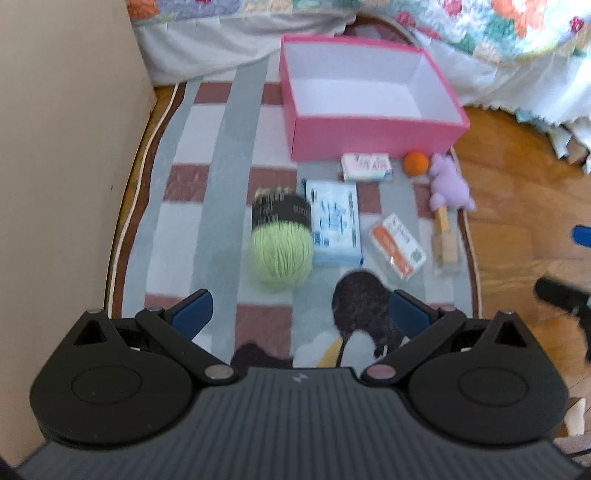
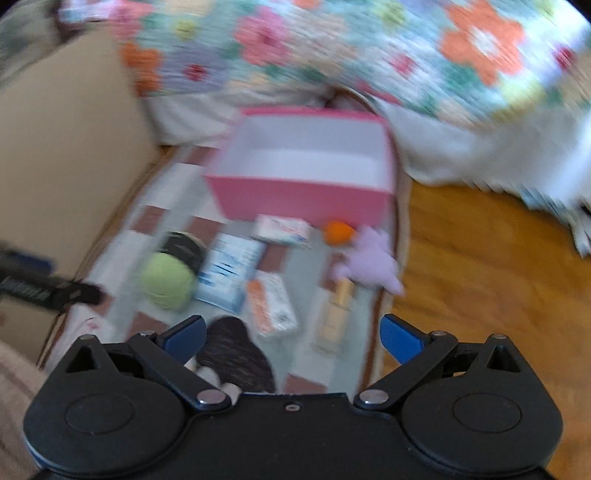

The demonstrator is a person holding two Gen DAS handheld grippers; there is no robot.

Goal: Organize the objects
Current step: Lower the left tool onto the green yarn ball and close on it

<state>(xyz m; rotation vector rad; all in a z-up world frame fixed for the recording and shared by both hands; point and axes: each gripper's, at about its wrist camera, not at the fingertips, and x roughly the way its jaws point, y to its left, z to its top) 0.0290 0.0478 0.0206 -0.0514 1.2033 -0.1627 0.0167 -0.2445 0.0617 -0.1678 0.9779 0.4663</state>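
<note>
- Holding my left gripper (image 1: 301, 312) above the near end of the rug (image 1: 207, 177), I see its blue fingers (image 1: 194, 312) spread wide with nothing between them.
- My right gripper (image 2: 291, 332) hangs over the rug's near right part, its jaws likewise spread wide and empty; that view is smeared by motion blur.
- Toward the rug's far edge sits the pink box (image 1: 369, 136), lid off, its white inside showing nothing in it, close to the quilted bedding (image 1: 498, 33).
- Just in front of the box's near wall lies a small white packet (image 1: 366, 167), and beside it, toward the right edge, an orange ball (image 1: 416, 162).
- A purple plush toy (image 1: 448, 182) sits right next to the ball at the rug's right edge, with a wooden brush-like piece (image 1: 445, 236) lying just nearer to me.
- Mid-rug, a ball of green yarn (image 1: 281, 253) touches a dark-banded roll (image 1: 280, 210) behind it.
- A blue-and-white pack (image 1: 334, 221) lies just right of the yarn.
- An orange-and-white sachet (image 1: 399, 243) lies tilted between that pack and the wooden piece.
- A beige wall panel (image 1: 66, 147) runs along the rug's left edge, and wooden floor (image 1: 517, 206) shows beyond the right edge.
</note>
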